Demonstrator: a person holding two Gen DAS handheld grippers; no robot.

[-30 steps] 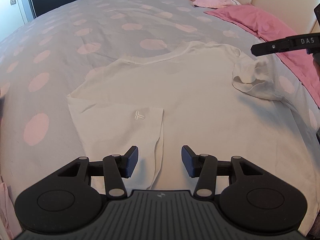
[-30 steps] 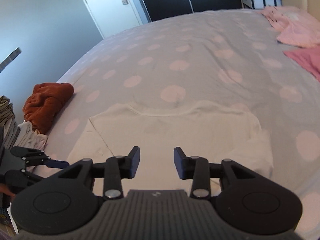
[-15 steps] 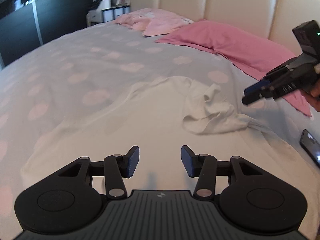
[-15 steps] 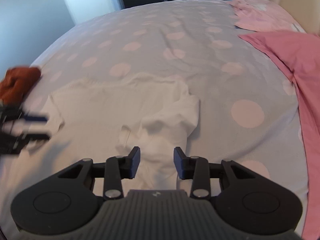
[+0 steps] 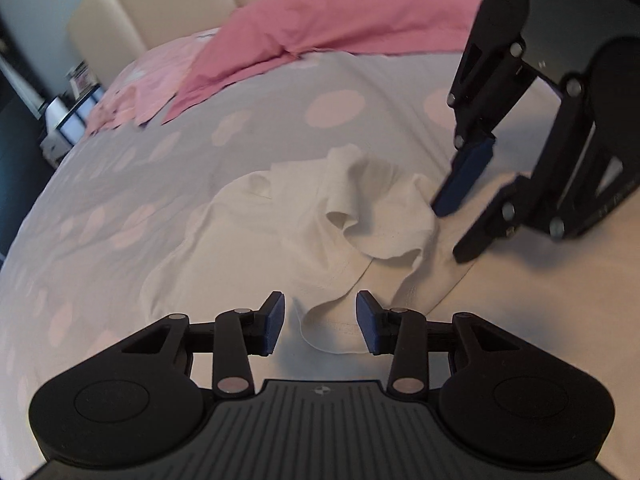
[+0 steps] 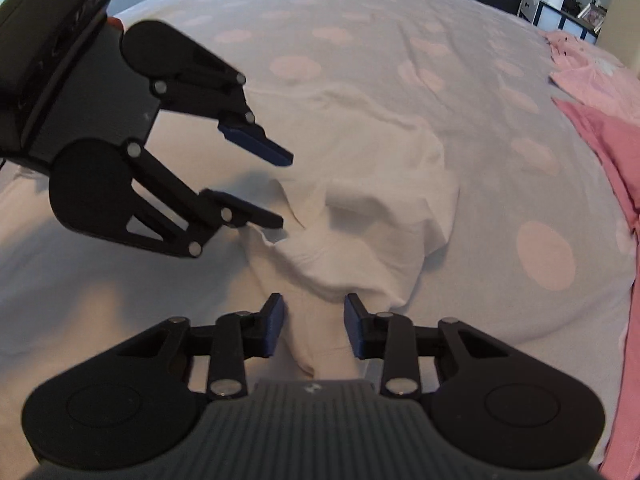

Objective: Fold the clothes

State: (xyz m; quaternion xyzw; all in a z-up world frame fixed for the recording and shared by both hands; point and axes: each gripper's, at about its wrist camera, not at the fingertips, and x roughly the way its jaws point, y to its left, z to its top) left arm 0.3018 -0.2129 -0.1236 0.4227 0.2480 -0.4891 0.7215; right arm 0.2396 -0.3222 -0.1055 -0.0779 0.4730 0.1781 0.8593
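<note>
A white T-shirt [image 5: 248,240] [image 6: 380,148] lies spread on the spotted duvet, with one sleeve [image 5: 384,208] [image 6: 360,240] crumpled into a heap. My left gripper [image 5: 320,322] [image 6: 284,190] hovers low with its jaws apart, and the sleeve's hem lies between the pads untouched. My right gripper [image 6: 314,320] [image 5: 448,232] faces it from the other side of the heap. Its jaws are closing, a ridge of the sleeve cloth runs between them, and the pads do not press on it.
The grey duvet [image 5: 120,184] [image 6: 360,20] with pink spots covers the bed. A pink pillow [image 5: 340,12] [image 6: 608,148] and a pale pink garment [image 5: 152,80] [image 6: 588,64] lie by the cream headboard [image 5: 160,0]. A small shelf unit [image 5: 68,116] [image 6: 560,8] stands beside the bed.
Both grippers have dropped and closed in on the crumpled sleeve from opposite sides. The left one swung across the shirt and rolled, and each now fills a corner of the other's view.
</note>
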